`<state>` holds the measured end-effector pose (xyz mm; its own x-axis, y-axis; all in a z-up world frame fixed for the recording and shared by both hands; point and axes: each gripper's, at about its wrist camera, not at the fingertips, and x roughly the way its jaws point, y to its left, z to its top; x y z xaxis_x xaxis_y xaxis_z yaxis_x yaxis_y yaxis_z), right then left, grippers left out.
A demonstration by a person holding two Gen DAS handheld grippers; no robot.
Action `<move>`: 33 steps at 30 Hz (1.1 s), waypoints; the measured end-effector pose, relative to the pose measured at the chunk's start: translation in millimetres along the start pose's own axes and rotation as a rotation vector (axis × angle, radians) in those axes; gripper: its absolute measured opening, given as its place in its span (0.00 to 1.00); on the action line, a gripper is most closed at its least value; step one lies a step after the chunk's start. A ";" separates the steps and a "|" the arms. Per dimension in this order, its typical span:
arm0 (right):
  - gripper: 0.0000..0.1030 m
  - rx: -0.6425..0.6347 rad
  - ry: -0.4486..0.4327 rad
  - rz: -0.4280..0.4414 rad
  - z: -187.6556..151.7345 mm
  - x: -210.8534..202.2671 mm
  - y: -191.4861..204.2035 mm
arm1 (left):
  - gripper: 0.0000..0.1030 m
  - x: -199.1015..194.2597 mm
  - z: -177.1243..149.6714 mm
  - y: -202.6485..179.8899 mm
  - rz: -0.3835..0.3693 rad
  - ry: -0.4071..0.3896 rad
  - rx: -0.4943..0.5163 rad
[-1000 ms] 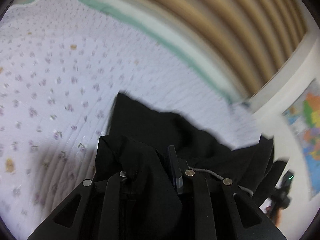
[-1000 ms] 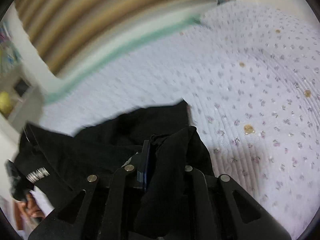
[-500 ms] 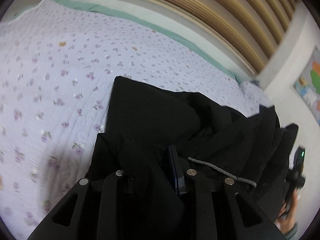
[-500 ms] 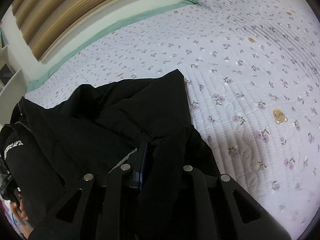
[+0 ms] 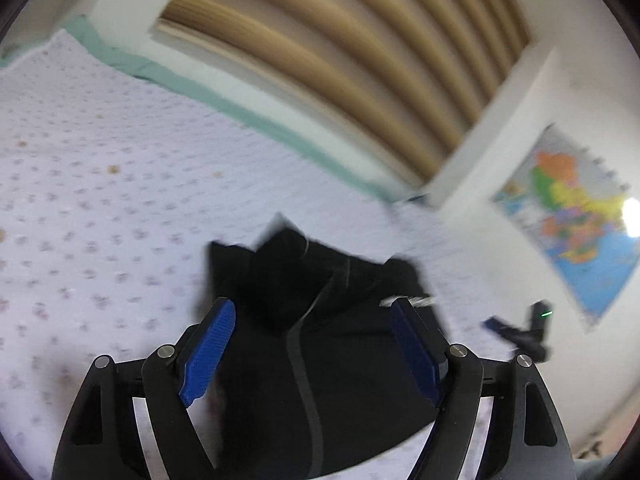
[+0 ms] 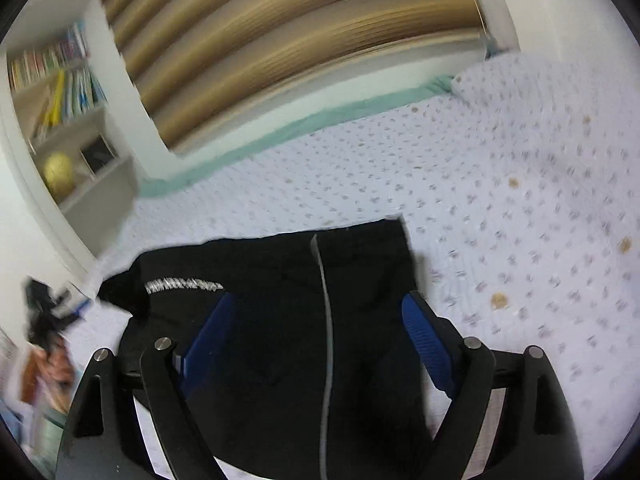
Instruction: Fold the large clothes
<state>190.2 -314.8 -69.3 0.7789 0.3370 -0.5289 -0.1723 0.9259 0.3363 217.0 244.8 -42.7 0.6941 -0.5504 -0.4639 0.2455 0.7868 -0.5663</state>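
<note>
A bed [image 5: 100, 184] with a pale flower-print quilt [image 6: 500, 184] fills most of both views, a wall of wooden slats [image 5: 340, 52] beyond its far edge. On the quilt lies the black garment [image 6: 280, 320], folded into a compact block, with a grey stripe [image 6: 326, 320] down its middle and white lettering [image 6: 182, 284] at its left end. The left tool [image 5: 310, 344] and the right tool [image 6: 316, 334] both hover over it, their blue-padded jaws opening wide; the cloth shows between them, gripped by neither. A bookshelf [image 6: 60, 120] stands far left, a map [image 5: 576, 216] far right.
</note>
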 end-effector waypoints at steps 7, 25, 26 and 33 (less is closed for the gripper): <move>0.86 -0.174 0.042 -0.167 4.5 50.7 8.1 | 0.79 64.9 6.5 5.8 0.235 0.114 0.099; 0.21 -0.179 0.134 -0.082 32.1 135.0 -40.9 | 0.09 120.0 35.6 23.4 0.043 0.130 -0.010; 0.19 -0.206 0.108 -0.122 34.9 125.4 -32.8 | 0.09 110.7 39.8 13.8 0.068 0.101 0.013; 0.15 -0.265 -0.048 -0.325 86.9 85.6 5.9 | 0.09 91.4 80.7 -17.9 0.153 -0.039 0.009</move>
<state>308.2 -295.3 -44.8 0.8443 0.0172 -0.5356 -0.0567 0.9967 -0.0574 330.7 202.9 -20.0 0.7498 -0.4131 -0.5169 0.1410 0.8630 -0.4851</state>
